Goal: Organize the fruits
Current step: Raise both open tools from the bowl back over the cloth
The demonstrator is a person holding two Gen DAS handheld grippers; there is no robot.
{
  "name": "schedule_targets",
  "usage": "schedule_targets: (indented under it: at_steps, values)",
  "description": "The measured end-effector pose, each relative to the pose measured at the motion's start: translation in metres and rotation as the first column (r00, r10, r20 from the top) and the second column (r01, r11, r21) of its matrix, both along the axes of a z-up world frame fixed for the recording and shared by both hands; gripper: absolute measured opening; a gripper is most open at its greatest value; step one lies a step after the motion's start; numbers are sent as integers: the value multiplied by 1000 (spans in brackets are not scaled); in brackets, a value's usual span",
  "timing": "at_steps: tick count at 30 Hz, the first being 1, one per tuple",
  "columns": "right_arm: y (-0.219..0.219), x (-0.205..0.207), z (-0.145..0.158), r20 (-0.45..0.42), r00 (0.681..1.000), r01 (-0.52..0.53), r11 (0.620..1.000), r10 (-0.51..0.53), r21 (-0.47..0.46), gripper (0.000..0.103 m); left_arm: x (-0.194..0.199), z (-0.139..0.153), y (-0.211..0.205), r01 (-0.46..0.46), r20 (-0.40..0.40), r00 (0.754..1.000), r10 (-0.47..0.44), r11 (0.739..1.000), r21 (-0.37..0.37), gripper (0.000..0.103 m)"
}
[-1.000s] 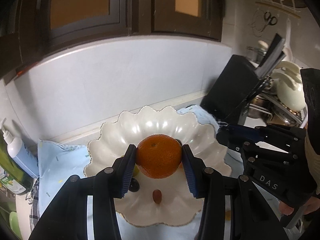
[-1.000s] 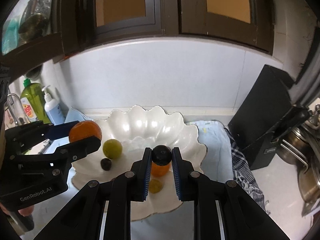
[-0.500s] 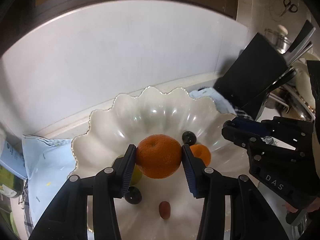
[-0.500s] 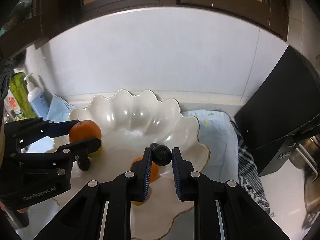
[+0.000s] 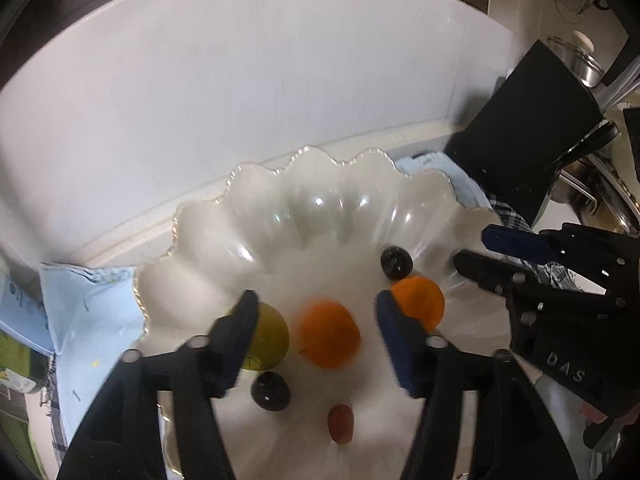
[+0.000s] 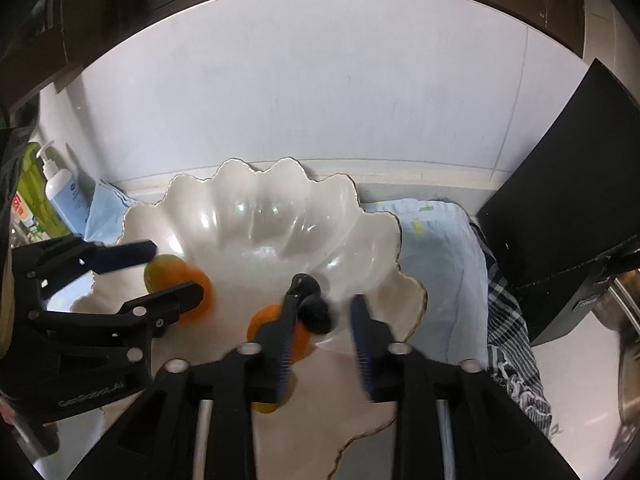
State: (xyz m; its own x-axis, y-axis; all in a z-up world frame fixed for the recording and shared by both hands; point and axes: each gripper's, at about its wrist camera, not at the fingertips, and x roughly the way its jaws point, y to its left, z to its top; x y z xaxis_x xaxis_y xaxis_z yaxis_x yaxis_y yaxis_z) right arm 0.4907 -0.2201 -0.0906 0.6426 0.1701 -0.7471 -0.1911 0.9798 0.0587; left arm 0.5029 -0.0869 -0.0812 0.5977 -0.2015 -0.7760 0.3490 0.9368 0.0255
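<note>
A white scalloped bowl (image 5: 320, 200) sits on a light blue cloth (image 5: 88, 300). My left gripper (image 5: 314, 320) is open above it, and an orange (image 5: 330, 334) lies blurred between its spread fingers. My right gripper (image 6: 322, 316) is open too, with a dark round fruit (image 6: 316, 314) blurred between its fingers over the bowl (image 6: 260, 208). In the bowl lie a second orange (image 5: 420, 302), a green fruit (image 5: 270, 338), two dark fruits (image 5: 396, 262) (image 5: 270, 392) and a small reddish fruit (image 5: 340, 424).
A black knife block (image 5: 528, 140) stands at the right, with pots (image 5: 584, 60) behind it. A checked cloth (image 6: 508, 320) lies under the block. Soap bottles (image 6: 60, 192) stand at the left by the white wall. Dark cabinets hang above.
Both grippers came down over the bowl and opened. The left one let go of the orange and the right one let go of the dark fruit.
</note>
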Motion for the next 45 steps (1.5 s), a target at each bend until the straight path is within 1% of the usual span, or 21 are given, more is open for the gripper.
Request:
schedule_targets:
  at_steps: [3, 6, 8, 10, 14, 21, 28, 30, 34, 38, 45]
  values:
    - [-2, -3, 3, 10, 1000, 14, 1000, -14, -2, 36, -2, 7, 1, -11, 26, 1000, 11, 1000, 14, 64]
    - [-4, -8, 10, 28, 999, 24, 1000, -25, 8, 36, -6, 15, 5, -29, 52, 998, 27, 999, 23, 68]
    - [-5, -13, 15, 45, 999, 30, 1000, -30, -1, 36, -11, 21, 8, -40, 70, 997, 38, 999, 31, 69]
    - [-4, -19, 22, 66, 997, 32, 999, -31, -10, 36, -17, 27, 10, -46, 87, 995, 43, 998, 30, 72]
    - [-2, -34, 35, 103, 994, 20, 1000, -19, -10, 36, -30, 40, 14, -44, 118, 992, 41, 999, 20, 74]
    - [-3, -65, 58, 172, 985, 17, 1000, -19, 10, 36, -59, 66, 17, -44, 202, 979, 40, 999, 12, 82]
    - [-5, -96, 79, 235, 972, 23, 999, -28, 25, 36, -86, 86, 20, -32, 258, 966, 30, 999, 3, 85]
    - [-5, -105, 82, 247, 969, 23, 999, -28, 23, 36, -95, 90, 21, -25, 269, 963, 21, 1000, 9, 85]
    - [-6, -121, 86, 266, 964, 20, 1000, -24, 18, 36, -115, 97, 20, -8, 309, 951, -2, 999, 31, 88]
    - [-6, -136, 90, 281, 959, 18, 1000, -22, 17, 36, -131, 100, 23, 4, 326, 945, -13, 1000, 28, 88]
    - [-1, -159, 92, 305, 952, 17, 1000, -17, 3, 36, -152, 101, 29, 13, 322, 947, -16, 1000, 9, 88]
